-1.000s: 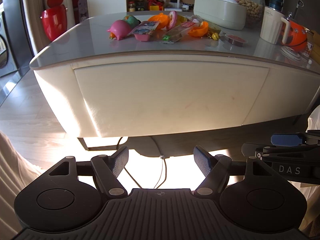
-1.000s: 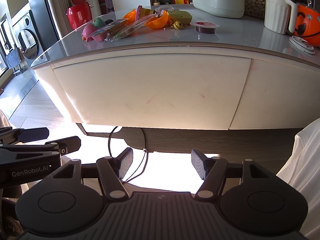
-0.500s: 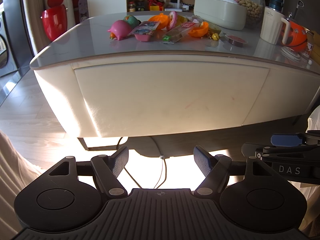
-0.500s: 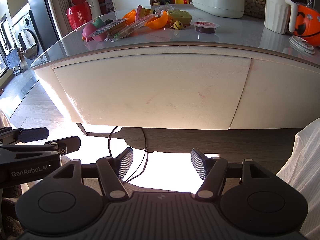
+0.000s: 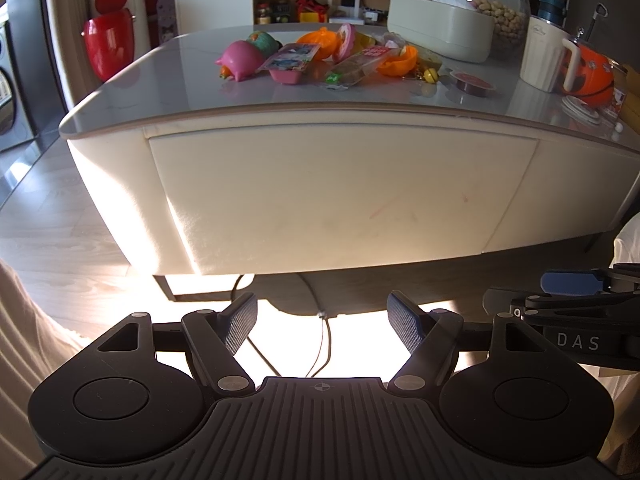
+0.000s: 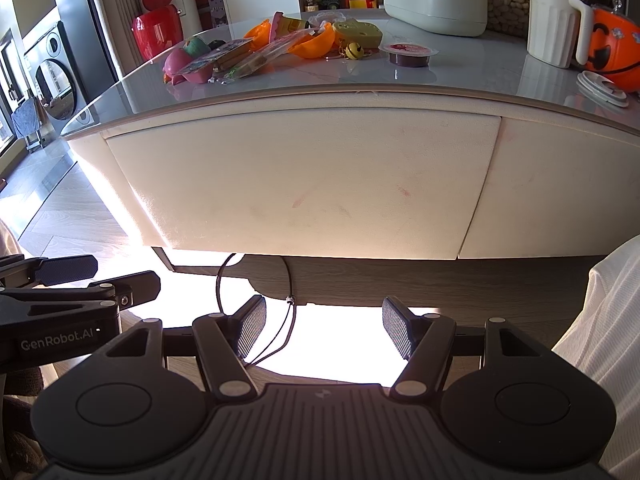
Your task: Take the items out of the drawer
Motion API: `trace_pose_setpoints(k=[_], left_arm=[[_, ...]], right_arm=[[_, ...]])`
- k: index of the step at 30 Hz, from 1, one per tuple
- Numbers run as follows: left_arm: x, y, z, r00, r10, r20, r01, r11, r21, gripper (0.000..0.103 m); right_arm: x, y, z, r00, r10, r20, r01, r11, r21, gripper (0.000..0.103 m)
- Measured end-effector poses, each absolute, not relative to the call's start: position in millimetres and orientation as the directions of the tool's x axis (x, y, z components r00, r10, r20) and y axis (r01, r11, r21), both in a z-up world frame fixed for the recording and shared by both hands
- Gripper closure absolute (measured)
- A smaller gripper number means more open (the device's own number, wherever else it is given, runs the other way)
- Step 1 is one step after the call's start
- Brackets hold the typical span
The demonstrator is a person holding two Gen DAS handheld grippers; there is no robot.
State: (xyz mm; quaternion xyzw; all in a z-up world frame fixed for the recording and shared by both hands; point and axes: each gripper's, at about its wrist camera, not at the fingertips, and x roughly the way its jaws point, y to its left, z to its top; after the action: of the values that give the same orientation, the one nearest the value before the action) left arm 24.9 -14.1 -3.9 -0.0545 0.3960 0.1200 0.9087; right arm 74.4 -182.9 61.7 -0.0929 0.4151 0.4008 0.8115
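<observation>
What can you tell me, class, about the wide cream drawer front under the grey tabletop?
The wide cream drawer front is a flat, matt panel with faint reddish smudges and no visible handle. It sits shut, flush beneath the grey tabletop, a thin seam dividing it from a second cream panel to its right. Sunlight brightens its lower left edge. Neither gripper touches it.

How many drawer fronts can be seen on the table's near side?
2: a wide drawer front facing the grippers, and a second drawer front to its right, partly cut off. Both are shut.
</observation>
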Motion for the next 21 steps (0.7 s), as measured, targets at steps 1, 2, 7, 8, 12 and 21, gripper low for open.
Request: trace_pose_setpoints(k=[1, 2, 7, 8, 12, 21], left_arm=[[25.3, -14.7, -3.8, 0.657, 0.175, -0.733, -0.261, 0.965, -0.003, 0.026], [25.1, -14.9, -3.5, 0.658, 0.175, -0.733, -0.26, 0.965, -0.003, 0.026], [25.6, -14.4, -3.7, 0.656, 0.178, -0.733, -0.268, 0.963, -0.006, 0.026], [25.8, -14.6, -3.9, 0.656, 0.179, -0.734, -0.269, 0.963, -0.005, 0.026], [26.6, -14.1, -6.1, 0.649, 0.181, -0.739, -0.274, 0.962, -0.005, 0.026], [26.5, -13.0, -7.3, 0.647, 0.183, -0.741, -0.281, 0.96, -0.009, 0.026]], right_arm=[[74.5, -182.9, 61.7, 0.334, 0.573, -0.748, -0.727, 0.662, 0.182, 0.038], [74.3, -182.9, 61.8, 0.335, 0.573, -0.748, -0.727, 0.662, 0.182, 0.038], [73.8, -183.6, 61.7, 0.335, 0.572, -0.748, -0.726, 0.663, 0.182, 0.038], [73.8, -183.7, 61.6, 0.335, 0.572, -0.748, -0.725, 0.664, 0.182, 0.038], [73.2, -183.7, 61.6, 0.334, 0.572, -0.749, -0.725, 0.664, 0.183, 0.038], [72.3, -182.8, 60.6, 0.334, 0.57, -0.751, -0.726, 0.664, 0.181, 0.038]])
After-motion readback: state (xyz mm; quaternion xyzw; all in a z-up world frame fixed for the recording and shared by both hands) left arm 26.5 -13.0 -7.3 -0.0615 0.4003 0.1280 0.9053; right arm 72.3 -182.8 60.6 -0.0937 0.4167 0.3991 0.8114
